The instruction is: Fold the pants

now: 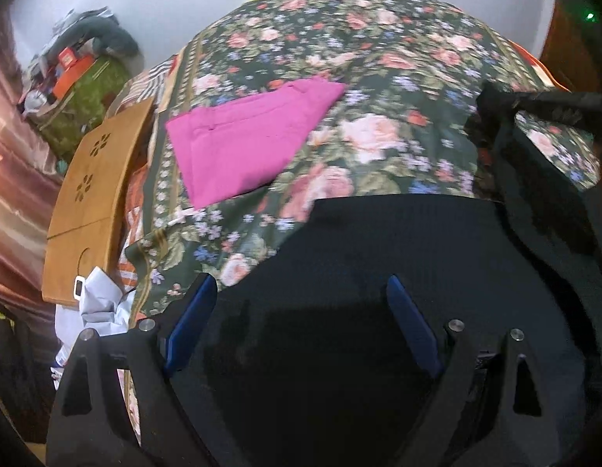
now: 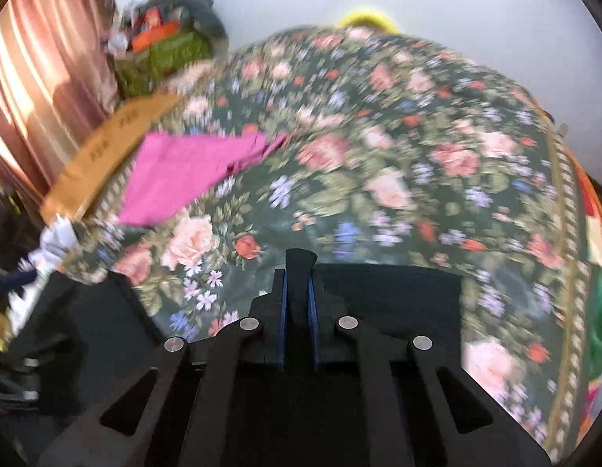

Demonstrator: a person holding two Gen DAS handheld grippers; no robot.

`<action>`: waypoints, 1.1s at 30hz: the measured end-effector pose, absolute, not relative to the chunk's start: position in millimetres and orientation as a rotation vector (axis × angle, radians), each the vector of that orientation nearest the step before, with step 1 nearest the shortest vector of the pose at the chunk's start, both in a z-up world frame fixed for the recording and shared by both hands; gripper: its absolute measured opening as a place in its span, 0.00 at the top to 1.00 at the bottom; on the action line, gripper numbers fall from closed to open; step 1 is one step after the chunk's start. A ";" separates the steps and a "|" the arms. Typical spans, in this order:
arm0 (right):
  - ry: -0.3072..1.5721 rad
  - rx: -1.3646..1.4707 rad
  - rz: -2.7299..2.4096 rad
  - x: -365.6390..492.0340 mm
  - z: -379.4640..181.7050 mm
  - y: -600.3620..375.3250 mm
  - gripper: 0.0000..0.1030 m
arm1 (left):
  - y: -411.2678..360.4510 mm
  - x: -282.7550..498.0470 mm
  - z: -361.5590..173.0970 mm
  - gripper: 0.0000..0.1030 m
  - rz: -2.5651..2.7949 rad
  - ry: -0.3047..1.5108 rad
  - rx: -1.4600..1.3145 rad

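The black pants (image 1: 398,257) are lying across the floral bedspread (image 1: 378,78) at 6 o'clock in both wrist views. The left gripper (image 1: 301,323) is hovering over them with its jaws standing wide apart, nothing between the pads. The right gripper (image 2: 299,292) is clamping a raised fold of the black fabric. Folded pink pants (image 1: 242,144) are resting at 10 o'clock, beside a wooden board (image 1: 94,194).

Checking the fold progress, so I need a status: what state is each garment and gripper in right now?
Black pants: spread on the floral bedspread, not yet folded, one edge pinched and lifted.
Pink garment: folded, lying flat, apart from the pants.
Left gripper: open over the pants, gripping nothing.
Right gripper: shut on a fold of the pants.
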State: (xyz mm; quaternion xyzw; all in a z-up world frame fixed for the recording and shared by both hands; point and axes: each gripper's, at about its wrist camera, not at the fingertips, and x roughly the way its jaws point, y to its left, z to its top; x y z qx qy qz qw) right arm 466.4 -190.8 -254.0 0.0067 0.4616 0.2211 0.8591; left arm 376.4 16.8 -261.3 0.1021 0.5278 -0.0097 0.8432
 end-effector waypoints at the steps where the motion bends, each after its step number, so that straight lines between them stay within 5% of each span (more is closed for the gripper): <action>1: 0.943 0.027 0.457 458.2 -240.1 -206.1 0.92 | 8.6 374.8 -259.5 0.13 -0.033 1.117 0.221; 16: 0.763 0.111 0.315 344.3 -140.7 -391.9 0.92 | -134.0 339.2 -253.7 0.13 -0.256 1.146 0.347; 33: 1.013 0.131 0.199 252.2 -264.5 -432.2 0.91 | -174.1 303.8 -264.1 0.13 -0.303 1.158 0.344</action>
